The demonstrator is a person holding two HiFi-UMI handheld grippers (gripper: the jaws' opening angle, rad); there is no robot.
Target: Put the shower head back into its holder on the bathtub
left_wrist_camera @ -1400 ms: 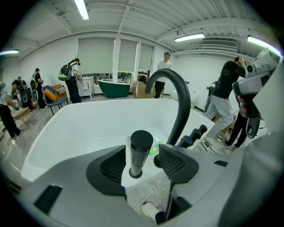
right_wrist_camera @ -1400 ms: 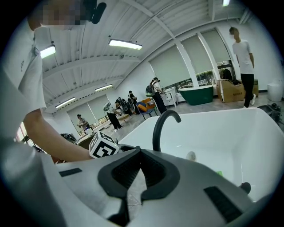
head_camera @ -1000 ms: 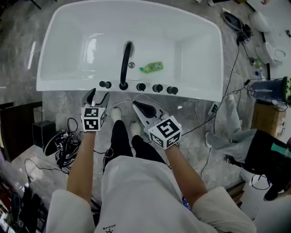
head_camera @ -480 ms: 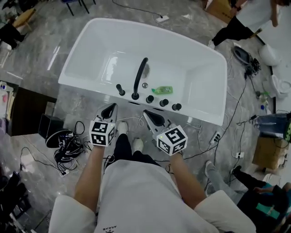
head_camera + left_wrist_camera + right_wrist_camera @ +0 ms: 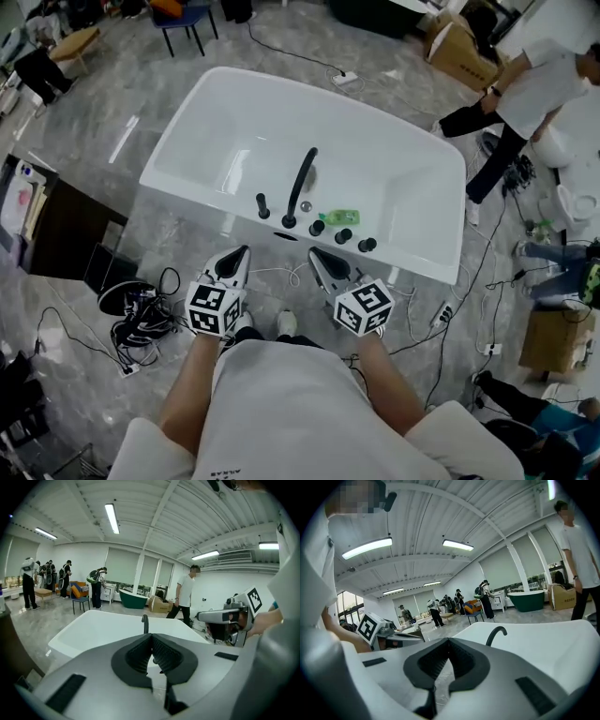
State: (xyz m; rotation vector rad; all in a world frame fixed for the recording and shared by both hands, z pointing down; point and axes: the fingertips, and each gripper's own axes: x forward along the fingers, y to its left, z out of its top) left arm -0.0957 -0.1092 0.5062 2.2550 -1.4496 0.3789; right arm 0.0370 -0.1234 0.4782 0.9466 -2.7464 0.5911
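The white bathtub lies ahead of me in the head view. Its black shower head stands upright on the near rim, left of the curved black faucet. My left gripper hangs over the floor short of the rim, apart from the shower head, jaws shut on nothing. My right gripper is beside it, also shut and empty. The left gripper view shows the closed pads with the faucet beyond. In the right gripper view the pads meet below the faucet.
Three black knobs sit on the rim right of the faucet, and a green item lies in the tub. Tangled cables lie on the floor at left and a dark cabinet stands there. A person stands at top right.
Both grippers have risen and drawn back from the tub's rim. The left jaws, open by the shower head a second ago, are now shut. The tub looks smaller and farther.
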